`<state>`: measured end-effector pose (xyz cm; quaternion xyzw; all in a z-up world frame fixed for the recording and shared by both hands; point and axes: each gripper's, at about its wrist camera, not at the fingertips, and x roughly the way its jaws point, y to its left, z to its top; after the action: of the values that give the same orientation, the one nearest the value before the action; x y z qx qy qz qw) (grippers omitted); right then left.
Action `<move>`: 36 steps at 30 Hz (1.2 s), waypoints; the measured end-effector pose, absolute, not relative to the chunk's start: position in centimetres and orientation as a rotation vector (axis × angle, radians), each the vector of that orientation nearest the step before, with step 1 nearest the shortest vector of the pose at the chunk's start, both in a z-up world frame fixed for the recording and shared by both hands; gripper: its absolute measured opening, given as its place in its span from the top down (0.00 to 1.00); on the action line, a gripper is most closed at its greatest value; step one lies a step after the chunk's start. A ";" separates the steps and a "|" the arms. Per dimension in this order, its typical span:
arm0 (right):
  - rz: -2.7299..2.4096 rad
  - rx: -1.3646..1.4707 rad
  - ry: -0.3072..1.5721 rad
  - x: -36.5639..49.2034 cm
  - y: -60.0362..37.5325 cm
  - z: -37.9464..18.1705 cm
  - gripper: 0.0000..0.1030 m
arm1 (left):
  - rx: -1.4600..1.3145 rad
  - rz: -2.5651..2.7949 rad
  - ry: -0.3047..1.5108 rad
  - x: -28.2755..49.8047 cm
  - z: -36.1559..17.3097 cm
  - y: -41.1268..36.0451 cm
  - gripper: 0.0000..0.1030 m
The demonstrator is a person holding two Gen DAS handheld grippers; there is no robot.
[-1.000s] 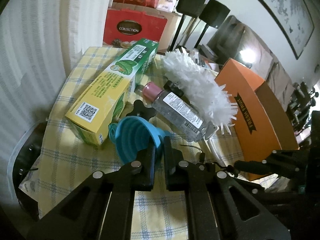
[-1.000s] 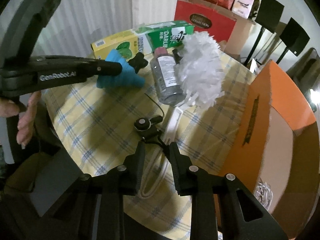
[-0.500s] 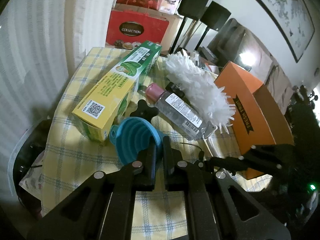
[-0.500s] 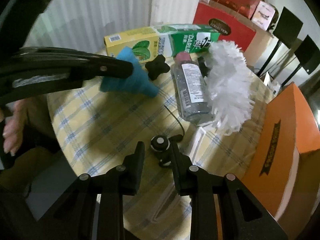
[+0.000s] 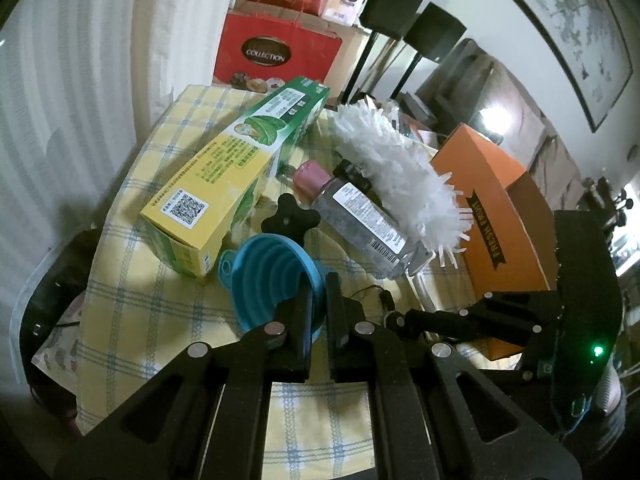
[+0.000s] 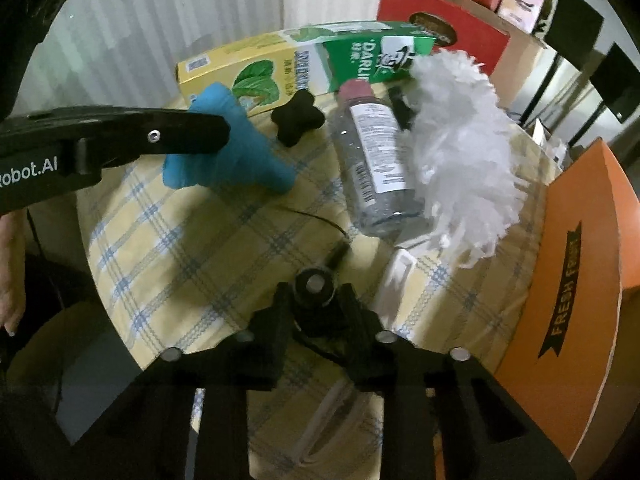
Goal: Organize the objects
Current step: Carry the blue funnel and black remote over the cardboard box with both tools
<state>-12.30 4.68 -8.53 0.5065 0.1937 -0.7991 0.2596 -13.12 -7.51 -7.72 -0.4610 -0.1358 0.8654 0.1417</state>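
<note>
My left gripper (image 5: 318,296) is shut on the rim of a blue collapsible funnel (image 5: 272,268), held just above the yellow checked tablecloth (image 5: 140,320); the funnel also shows in the right wrist view (image 6: 228,148). My right gripper (image 6: 314,300) is closed around a small black round gadget with a cord (image 6: 314,286) on the cloth. A clear bottle with a pink cap (image 6: 372,152), a white fluffy duster (image 6: 460,140), a black star knob (image 6: 298,118) and a yellow-green box (image 6: 288,64) lie on the table.
An orange "Fresh Fruit" box (image 6: 576,280) stands at the table's right edge. Red gift bags (image 5: 272,52) and black stands (image 5: 400,28) are behind the table. A white curtain (image 5: 80,80) hangs at the left.
My right gripper has moved forward over the black gadget, which now sits between its fingers. My left gripper still holds the funnel and has shifted slightly.
</note>
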 end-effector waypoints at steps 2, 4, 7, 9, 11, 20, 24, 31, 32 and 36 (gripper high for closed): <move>-2.170 1.374 0.465 -12.1 5.2 -8.5 0.79 | -1.321 2.500 -0.392 -13.0 -7.4 -7.5 0.95; -2.186 1.362 0.436 -11.9 5.6 -8.4 0.79 | -1.310 2.505 -0.389 -12.8 -7.1 -7.4 0.95; -2.214 1.331 0.381 -11.4 6.0 -7.7 0.79 | -1.294 2.508 -0.392 -12.7 -6.5 -7.4 0.95; -2.237 1.309 0.348 -11.3 6.1 -6.7 0.79 | -1.286 2.506 -0.392 -12.7 -6.1 -7.3 0.95; -2.263 1.281 0.304 -11.1 6.4 -5.6 0.79 | -1.273 2.502 -0.401 -12.6 -5.6 -7.3 0.95; -2.373 1.157 0.199 -9.7 8.7 -0.2 0.79 | -1.169 2.506 -0.403 -11.6 -1.8 -6.6 0.95; -2.412 1.106 0.138 -9.4 10.2 2.2 0.79 | -1.118 2.504 -0.379 -11.1 0.0 -5.6 0.95; -2.494 1.054 0.102 -8.4 13.4 5.4 0.79 | -1.061 2.465 -0.353 -10.8 2.3 -2.8 0.95; -2.508 1.051 0.096 -8.2 13.9 5.8 0.79 | -1.049 2.460 -0.342 -10.6 2.7 -2.1 0.95; -2.571 1.050 0.071 -7.8 16.7 7.3 0.79 | -1.024 2.427 -0.309 -10.4 3.5 0.5 0.95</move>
<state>-7.84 16.65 7.27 0.3718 0.0250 -0.9102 0.1809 -10.41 0.45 3.54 -0.3747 -0.1131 0.8879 0.2420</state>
